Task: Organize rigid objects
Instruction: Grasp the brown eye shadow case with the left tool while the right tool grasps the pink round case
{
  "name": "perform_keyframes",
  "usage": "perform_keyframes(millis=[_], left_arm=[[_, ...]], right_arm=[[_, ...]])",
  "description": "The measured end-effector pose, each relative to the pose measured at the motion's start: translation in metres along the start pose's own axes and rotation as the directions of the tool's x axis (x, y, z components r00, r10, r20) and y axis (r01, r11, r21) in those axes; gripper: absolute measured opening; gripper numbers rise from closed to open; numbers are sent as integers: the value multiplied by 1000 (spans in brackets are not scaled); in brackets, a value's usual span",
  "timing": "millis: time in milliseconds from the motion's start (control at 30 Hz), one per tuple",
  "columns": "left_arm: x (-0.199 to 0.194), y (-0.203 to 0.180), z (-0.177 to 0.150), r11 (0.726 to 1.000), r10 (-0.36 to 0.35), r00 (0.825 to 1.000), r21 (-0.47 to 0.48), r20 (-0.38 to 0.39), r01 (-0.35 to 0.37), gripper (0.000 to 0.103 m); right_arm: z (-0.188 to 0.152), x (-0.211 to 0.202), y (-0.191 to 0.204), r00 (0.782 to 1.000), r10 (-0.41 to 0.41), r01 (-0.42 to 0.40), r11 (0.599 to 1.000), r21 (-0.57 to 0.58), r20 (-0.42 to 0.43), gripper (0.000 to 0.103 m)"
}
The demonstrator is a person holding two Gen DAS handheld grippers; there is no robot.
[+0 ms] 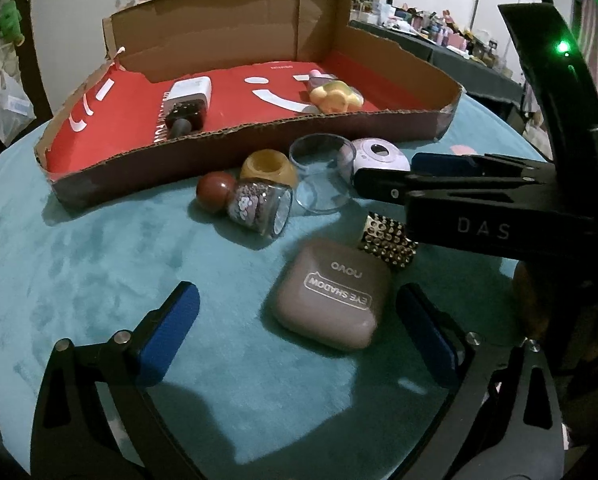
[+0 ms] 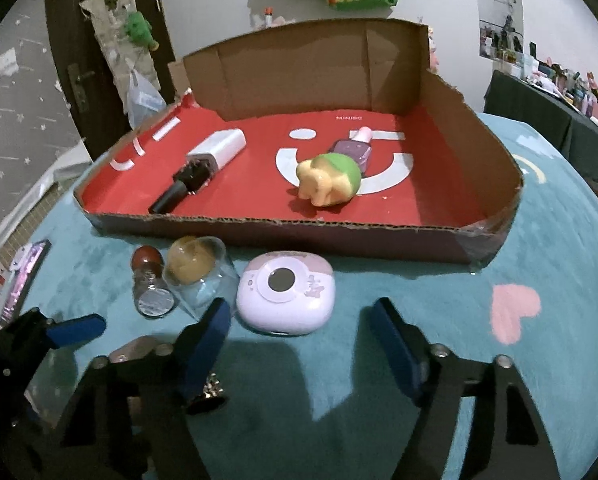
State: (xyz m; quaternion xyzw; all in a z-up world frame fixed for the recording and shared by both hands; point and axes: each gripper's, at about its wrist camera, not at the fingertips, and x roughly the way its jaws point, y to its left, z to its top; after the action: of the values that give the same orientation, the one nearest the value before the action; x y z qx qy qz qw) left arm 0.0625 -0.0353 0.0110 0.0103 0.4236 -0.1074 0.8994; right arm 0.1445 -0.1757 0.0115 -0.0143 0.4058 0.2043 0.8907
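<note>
1. Left wrist view: your left gripper [image 1: 299, 316] stands released, blue pads either side of the eyeshadow case [image 1: 333, 294] lying flat on the teal cloth [image 1: 99, 264], its lettering upside down to you, long axis running toward the cardboard tray [image 1: 235, 140].
2. Right wrist view: your right gripper [image 2: 299, 332] is unclenched, the lilac compact [image 2: 286, 298] lying flat just ahead, touching neither pad.

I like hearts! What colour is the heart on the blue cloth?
The heart is pink; the right wrist view shows it best.
</note>
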Motion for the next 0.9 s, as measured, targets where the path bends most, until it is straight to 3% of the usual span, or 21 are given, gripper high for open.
perform_keyframes(millis=[67, 133, 267, 400, 900], left_arm=[[0, 2, 1, 1000, -8, 1000, -11, 5, 8, 92], [0, 4, 3, 1000, -9, 1000, -17, 12, 9, 79], [0, 0, 4, 1000, -13, 1000, -1, 16, 13, 70], [-1, -3, 3, 999, -30, 999, 13, 23, 30, 50], [-19, 7, 7, 1000, -15, 997, -9, 73, 16, 48]], right_arm=[[2, 1, 0, 1000, 2, -2, 1000, -2, -4, 69], [4, 3, 1, 1000, 3, -3, 1000, -11, -7, 65], [8, 7, 7, 1000, -3, 2, 1000, -31, -10, 64], [9, 13, 10, 1000, -14, 14, 999, -51, -15, 58], [0, -21, 1, 995, 85, -87, 996, 34, 53, 57]])
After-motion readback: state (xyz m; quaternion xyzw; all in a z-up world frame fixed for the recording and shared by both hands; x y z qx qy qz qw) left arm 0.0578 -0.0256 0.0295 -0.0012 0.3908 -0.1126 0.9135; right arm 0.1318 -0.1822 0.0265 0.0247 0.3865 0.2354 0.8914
